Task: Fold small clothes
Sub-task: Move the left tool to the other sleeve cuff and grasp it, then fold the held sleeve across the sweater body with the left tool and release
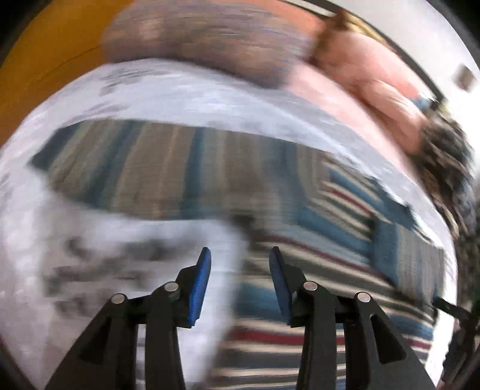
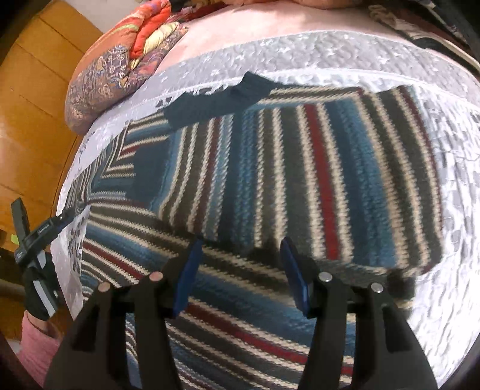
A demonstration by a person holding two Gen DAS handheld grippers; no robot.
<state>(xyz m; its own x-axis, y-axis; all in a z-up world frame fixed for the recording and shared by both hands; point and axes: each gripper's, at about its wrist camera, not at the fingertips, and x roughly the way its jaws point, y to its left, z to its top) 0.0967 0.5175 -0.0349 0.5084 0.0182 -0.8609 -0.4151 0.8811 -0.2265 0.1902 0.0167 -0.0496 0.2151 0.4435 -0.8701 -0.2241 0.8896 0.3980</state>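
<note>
A striped knit sweater, in blue, black, cream and red bands, lies spread on a bed covered by a white patterned bedspread. Its body is flat across the middle of the bed, with a dark collar or cuff turned up toward the far edge and one sleeve angled down toward the near left edge. The right tongs hang just above the sweater's near part, blue pads spread apart and holding nothing. The left tongs are likewise spread and empty, over the place where the sweater meets the bare bedspread; that view is heavily blurred. In the right wrist view, a black-gloved hand with a pink sleeve holds the other tool at the bed's left edge. A folded quilt, orange and purple, sits at the far left corner, on a pink sheet. Wooden flooring shows beyond the left edge.
</note>
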